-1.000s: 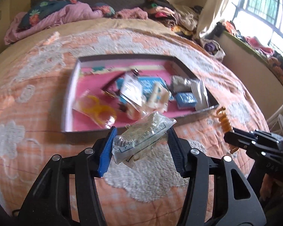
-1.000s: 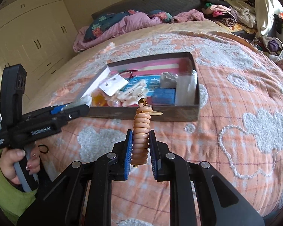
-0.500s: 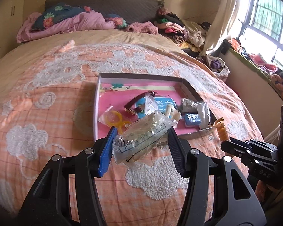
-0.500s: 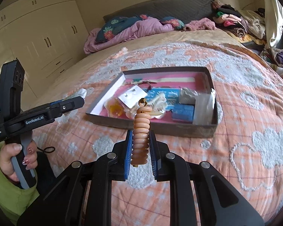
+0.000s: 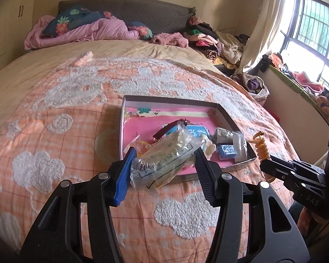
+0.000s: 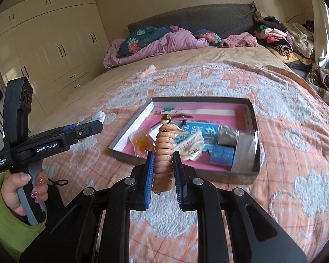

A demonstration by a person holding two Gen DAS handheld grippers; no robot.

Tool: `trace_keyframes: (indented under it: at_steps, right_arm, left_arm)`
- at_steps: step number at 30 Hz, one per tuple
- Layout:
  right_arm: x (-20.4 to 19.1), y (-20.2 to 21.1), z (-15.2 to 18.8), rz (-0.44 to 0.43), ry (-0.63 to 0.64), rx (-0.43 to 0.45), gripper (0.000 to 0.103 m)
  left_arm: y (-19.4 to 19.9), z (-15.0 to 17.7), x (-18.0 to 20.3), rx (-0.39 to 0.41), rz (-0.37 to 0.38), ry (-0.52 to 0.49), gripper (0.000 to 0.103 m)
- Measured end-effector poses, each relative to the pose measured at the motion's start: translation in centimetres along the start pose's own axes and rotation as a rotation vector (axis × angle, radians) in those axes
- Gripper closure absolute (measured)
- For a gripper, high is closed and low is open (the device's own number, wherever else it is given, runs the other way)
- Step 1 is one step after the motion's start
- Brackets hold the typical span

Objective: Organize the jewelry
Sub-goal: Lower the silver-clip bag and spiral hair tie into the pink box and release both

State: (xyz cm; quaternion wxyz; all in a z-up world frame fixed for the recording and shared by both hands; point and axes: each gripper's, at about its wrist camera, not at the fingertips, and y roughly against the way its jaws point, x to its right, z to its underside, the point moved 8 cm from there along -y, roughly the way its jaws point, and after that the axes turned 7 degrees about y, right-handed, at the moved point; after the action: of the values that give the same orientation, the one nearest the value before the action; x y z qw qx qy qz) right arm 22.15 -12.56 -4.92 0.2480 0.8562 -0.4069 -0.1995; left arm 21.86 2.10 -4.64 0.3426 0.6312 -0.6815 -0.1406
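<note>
My left gripper [image 5: 163, 166] is shut on a clear plastic bag [image 5: 164, 157] with a silvery chain and pale beads inside, held above the bedspread just short of the box. An orange spiral coil [image 6: 163, 153] stands upright between the blue pads of my right gripper [image 6: 163, 174], which is shut on it. The open pink-lined box [image 6: 247, 171] lies on the bed ahead and holds small packets, a cream hair claw [image 6: 189, 145] and blue pouches. In the left wrist view the right gripper [image 5: 265, 168] shows at the right with the coil [image 5: 262, 149]. The left gripper [image 6: 98, 123] shows at the left in the right wrist view.
The box [image 5: 226, 114] rests on an orange and white bedspread [image 5: 65, 131]. Pink bedding and pillows [image 5: 87, 30] lie at the headboard, a clothes heap [image 5: 210, 41] at the far right. A hand in a green sleeve [image 6: 4, 223] holds the left tool. Wardrobes [image 6: 50, 43] line the left wall.
Both grippers have risen and drawn back from the box, which now looks smaller and farther off. The bag and the coil stay gripped as before.
</note>
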Motion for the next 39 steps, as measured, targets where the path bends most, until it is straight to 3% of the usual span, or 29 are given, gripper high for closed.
trace_keyframes:
  at_steps: [17,34,39]
  right_arm:
    - [5.3,-8.2,-1.5,0.109,0.010,-0.089,0.086]
    - [6.3,-11.9,-0.3,0.088,-0.025,-0.167,0.086]
    - [6.5,-11.8,-0.1,0.092,-0.038,-0.166,0.081]
  left_arm:
    - [-6.9,-0.7,-0.9,-0.073,-0.090,-0.032,0.057]
    - [-10.9,-0.1,-2.5,-0.129,-0.122,-0.012,0.056]
    - [-11.0,0.0,-2.3,-0.135,-0.121,-0.014,0.056]
